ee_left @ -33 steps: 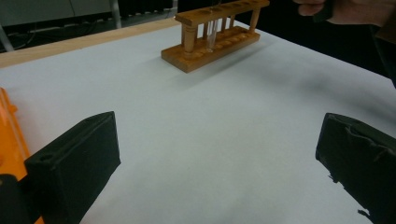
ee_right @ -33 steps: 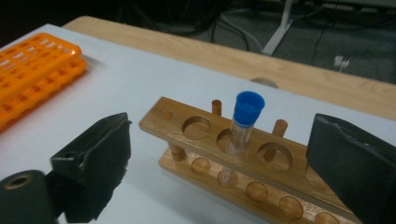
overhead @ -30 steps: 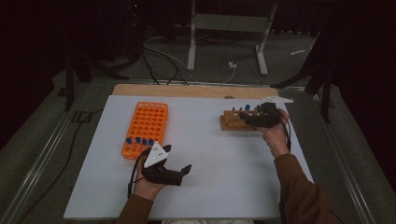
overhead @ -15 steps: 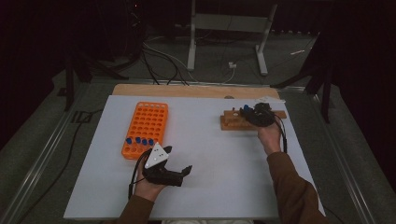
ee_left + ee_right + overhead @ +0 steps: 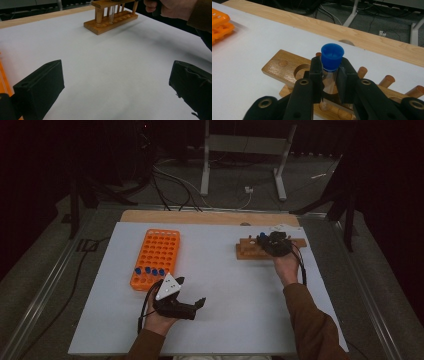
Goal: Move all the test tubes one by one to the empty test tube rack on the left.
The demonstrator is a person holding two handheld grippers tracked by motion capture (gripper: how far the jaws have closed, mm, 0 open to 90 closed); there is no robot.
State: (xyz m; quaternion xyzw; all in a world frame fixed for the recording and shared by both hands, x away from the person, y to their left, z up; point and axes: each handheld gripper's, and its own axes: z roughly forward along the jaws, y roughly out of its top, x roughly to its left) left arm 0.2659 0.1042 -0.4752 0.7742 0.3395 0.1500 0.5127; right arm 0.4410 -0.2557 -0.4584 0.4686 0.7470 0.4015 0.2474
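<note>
White table (image 5: 225,285), wooden strip along far edge, dark room behind. Right tool (image 5: 329,75) just closed, pinching blue-capped tube (image 5: 331,62) in wooden rack (image 5: 284,67). Left tool (image 5: 187,292) spread, near orange rack (image 5: 157,255).

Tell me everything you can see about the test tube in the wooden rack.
The test tube is clear, glass or plastic by its look, with a blue cap. It stands upright in a hole of the wooden rack at the table's far right. The right tool clamps it just below the cap, one black jaw on each side. It looks empty.
</note>
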